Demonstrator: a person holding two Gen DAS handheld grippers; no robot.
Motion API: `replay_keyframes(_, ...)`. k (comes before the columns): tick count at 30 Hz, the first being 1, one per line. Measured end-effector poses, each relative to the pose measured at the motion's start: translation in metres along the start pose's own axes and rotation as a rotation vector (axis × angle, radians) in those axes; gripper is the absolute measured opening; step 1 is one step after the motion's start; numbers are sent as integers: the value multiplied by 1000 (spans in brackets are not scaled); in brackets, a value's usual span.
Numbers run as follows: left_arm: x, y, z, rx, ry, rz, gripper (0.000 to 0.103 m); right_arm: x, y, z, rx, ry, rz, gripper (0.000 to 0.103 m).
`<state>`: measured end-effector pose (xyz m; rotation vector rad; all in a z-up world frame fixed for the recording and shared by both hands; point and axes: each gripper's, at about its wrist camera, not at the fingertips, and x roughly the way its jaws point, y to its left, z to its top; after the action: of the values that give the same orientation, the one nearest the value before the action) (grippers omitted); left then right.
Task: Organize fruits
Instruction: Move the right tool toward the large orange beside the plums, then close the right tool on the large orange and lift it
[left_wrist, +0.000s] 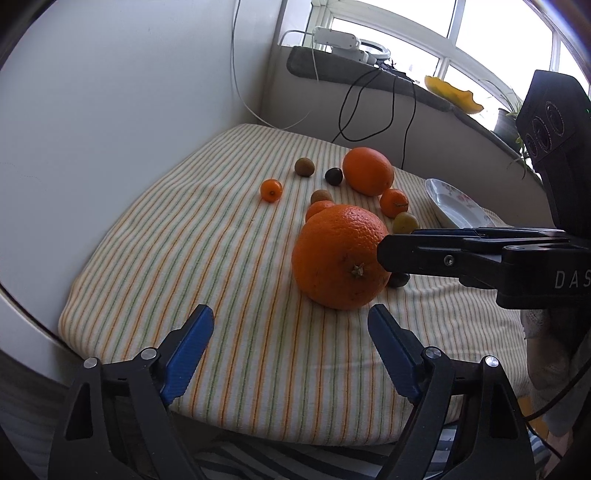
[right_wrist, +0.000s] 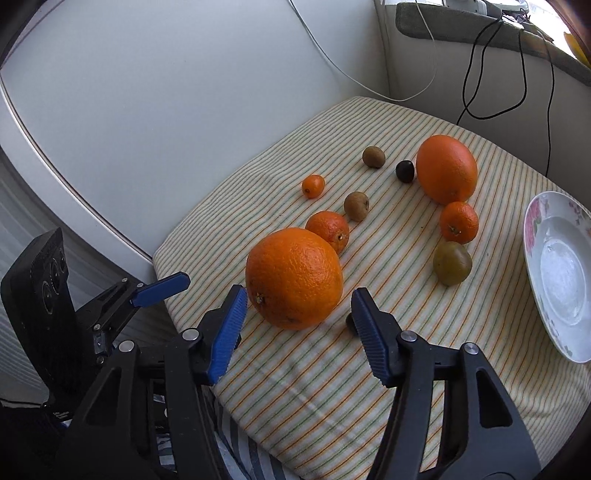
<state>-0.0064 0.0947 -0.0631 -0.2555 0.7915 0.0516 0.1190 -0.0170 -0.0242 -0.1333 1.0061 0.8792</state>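
Striped cloth on the counter, all fruit loose, plate empty: sorting not started.
Right claw apart, straddling big orange, pads seemingly not pressing yet. Left claw apart, empty, just before that orange. Second orange, mandarins, kiwis beyond it; plate to its right.

Daylight pours through a white-framed window at the far right, above a grey-padded sill trailing black cables; plain white walls enclose a surface draped in striped cloth
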Motion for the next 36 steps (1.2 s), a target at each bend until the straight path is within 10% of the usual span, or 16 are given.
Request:
replay_keyframes(31,39,-3,21,-45,60,-138,84,45,-17,19,36,107,110,71)
replay_keyframes(36,39,-7,22,-35,64,-171,70,47,-18,20,45,110,118,71)
